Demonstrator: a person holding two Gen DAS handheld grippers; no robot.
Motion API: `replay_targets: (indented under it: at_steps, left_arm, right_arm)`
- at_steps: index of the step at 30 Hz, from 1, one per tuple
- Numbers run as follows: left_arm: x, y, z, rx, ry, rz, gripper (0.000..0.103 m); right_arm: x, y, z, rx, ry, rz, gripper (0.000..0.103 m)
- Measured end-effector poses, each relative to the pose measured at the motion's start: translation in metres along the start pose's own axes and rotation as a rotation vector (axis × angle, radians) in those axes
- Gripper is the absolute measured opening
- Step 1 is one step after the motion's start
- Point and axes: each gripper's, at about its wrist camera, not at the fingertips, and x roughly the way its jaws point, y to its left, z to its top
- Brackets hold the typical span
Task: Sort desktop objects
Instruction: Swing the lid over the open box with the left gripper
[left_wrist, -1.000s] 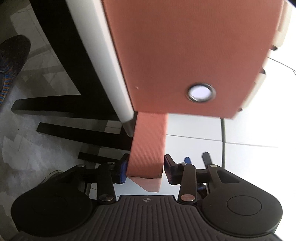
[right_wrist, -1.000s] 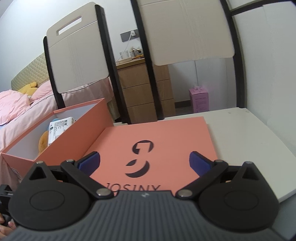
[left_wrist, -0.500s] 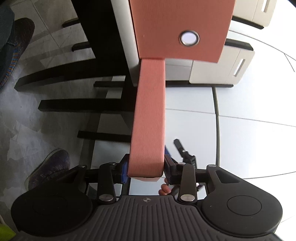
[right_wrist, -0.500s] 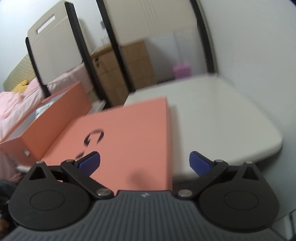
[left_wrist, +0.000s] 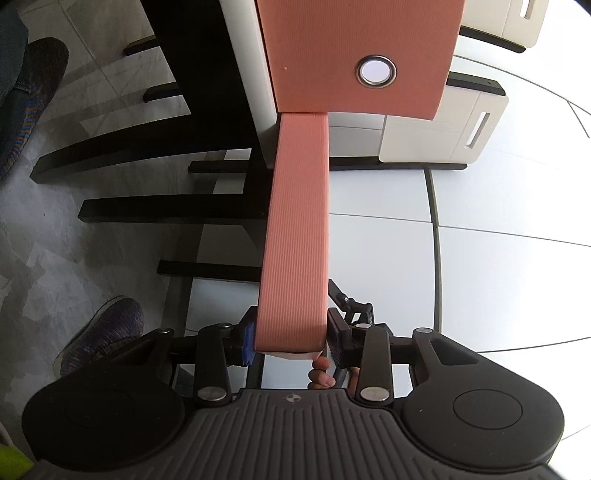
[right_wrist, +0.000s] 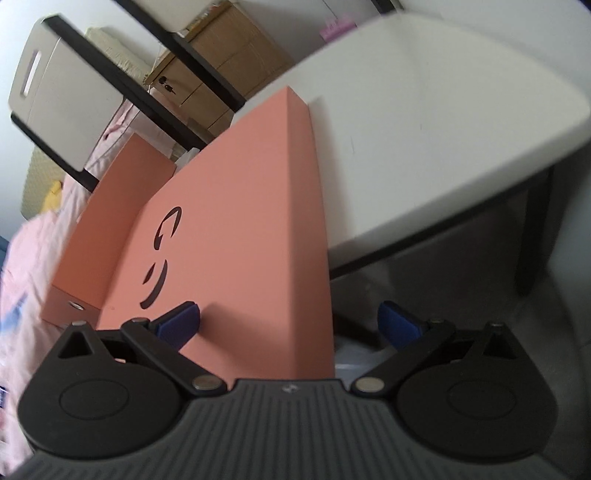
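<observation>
The left tool (left_wrist: 290, 341), clamped on the lid (left_wrist: 295, 236), has pulled it off the table (right_wrist: 424, 122); the right tool (right_wrist: 288, 321), jaws apart, has dropped beside it.

Bright daylight throughout. Sharp in the left wrist view, with glare blown out to white on the floor tiles (left_wrist: 498, 229) right of the box (left_wrist: 354, 51) and hard dark shadows left of it. Softer in the right wrist view: smeared by motion, bench (right_wrist: 424, 122) edge blurred, corners bent and darkened by fisheye.
</observation>
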Motion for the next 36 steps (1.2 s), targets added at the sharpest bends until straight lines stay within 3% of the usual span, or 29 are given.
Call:
replay_targets:
  at_steps: [2, 6, 13, 20, 25, 36]
  left_arm:
    - [0.000, -0.001, -0.001, 0.005, 0.002, 0.001, 0.042]
    - [-0.002, -0.006, -0.002, 0.027, -0.006, 0.005, 0.042]
    - [-0.016, -0.038, -0.009, 0.123, -0.036, -0.025, 0.042]
    - [-0.032, -0.079, -0.016, 0.250, -0.070, -0.073, 0.043]
    - [-0.039, -0.084, -0.017, 0.251, -0.079, -0.102, 0.043]
    - [-0.047, -0.095, -0.019, 0.294, -0.101, -0.073, 0.047]
  right_arm:
    - [-0.001, -0.007, 0.001, 0.041, 0.006, 0.029, 0.100]
    - [-0.010, -0.003, -0.001, 0.038, 0.001, 0.117, 0.067]
    - [-0.038, 0.013, -0.016, 0.003, -0.059, 0.157, 0.068]
    - [-0.071, 0.032, -0.026, 0.005, -0.177, 0.214, 0.067]
    - [-0.087, 0.043, -0.032, -0.002, -0.259, 0.243, 0.067]
    - [-0.113, 0.052, -0.045, 0.022, -0.360, 0.253, 0.067]
